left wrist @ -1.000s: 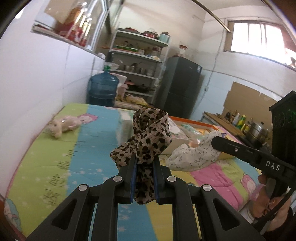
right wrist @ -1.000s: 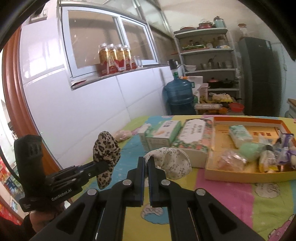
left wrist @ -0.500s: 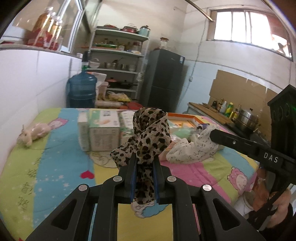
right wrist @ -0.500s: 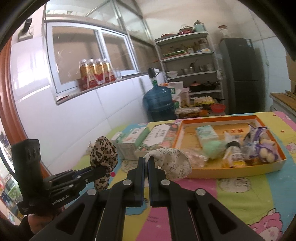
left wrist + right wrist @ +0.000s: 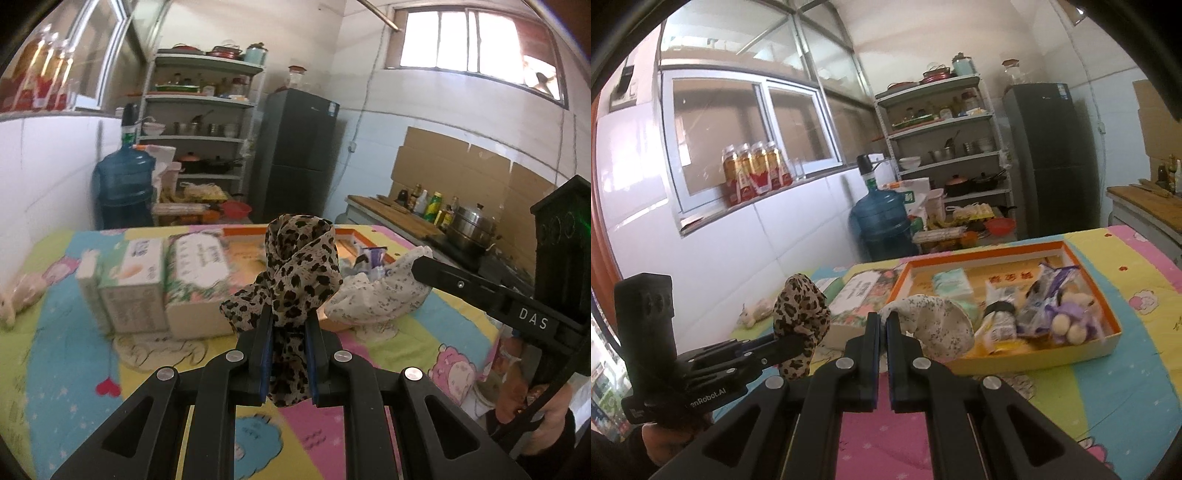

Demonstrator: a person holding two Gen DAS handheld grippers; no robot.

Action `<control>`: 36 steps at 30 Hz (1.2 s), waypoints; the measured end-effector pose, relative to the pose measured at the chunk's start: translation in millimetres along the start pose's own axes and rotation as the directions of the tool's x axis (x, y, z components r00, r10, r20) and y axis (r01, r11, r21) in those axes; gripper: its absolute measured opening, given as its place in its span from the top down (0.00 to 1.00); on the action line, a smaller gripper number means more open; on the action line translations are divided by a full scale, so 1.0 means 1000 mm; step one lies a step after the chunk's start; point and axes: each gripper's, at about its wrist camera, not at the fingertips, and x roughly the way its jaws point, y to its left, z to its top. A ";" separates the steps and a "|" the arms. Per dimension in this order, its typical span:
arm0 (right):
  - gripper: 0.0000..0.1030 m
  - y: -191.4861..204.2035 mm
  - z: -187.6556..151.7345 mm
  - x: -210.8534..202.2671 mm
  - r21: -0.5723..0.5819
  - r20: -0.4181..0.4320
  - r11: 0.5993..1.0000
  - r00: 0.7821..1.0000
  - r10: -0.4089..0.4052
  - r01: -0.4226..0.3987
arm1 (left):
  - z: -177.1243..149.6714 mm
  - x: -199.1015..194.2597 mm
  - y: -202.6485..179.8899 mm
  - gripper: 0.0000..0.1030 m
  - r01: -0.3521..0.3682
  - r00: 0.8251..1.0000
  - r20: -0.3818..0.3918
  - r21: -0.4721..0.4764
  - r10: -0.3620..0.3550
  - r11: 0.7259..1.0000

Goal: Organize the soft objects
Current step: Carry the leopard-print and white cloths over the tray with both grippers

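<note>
Both hand-held grippers swung toward the orange tray [image 5: 1082, 343], clamping crumpled leopard-print scarf [image 5: 295, 273] and speckled cloth [image 5: 934, 321].

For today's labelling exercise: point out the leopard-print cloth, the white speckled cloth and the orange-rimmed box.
leopard-print cloth [image 5: 295, 273], left wrist view, bunched middle.
white speckled cloth [image 5: 938, 321], right wrist view, rounded top.
orange-rimmed box [image 5: 1034, 356], right wrist view, near wall.

We see a blue water jug [image 5: 123, 190] beside metal shelves [image 5: 201, 136], and a dark fridge [image 5: 295, 155].
</note>
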 end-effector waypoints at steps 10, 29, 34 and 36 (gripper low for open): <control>0.97 -0.030 0.030 -0.006 -0.002 0.050 1.000 0.998 -0.030 0.031 | 0.030 0.035 -0.026 0.85 0.043 0.999 -0.009 0.029 -0.043 0.999; 0.97 -0.097 0.083 0.000 0.008 0.127 0.998 0.990 -0.058 0.057 | 0.092 0.111 -0.063 0.85 0.095 0.995 -0.026 0.058 -0.093 0.994; 0.97 -0.113 0.094 0.013 0.014 0.130 0.998 0.990 -0.059 0.058 | 0.103 0.135 -0.066 0.85 0.101 0.994 -0.043 0.047 -0.099 0.994; 0.97 -0.120 0.098 0.019 0.020 0.127 0.998 0.990 -0.060 0.058 | 0.107 0.145 -0.067 0.85 0.102 0.994 -0.048 0.042 -0.100 0.994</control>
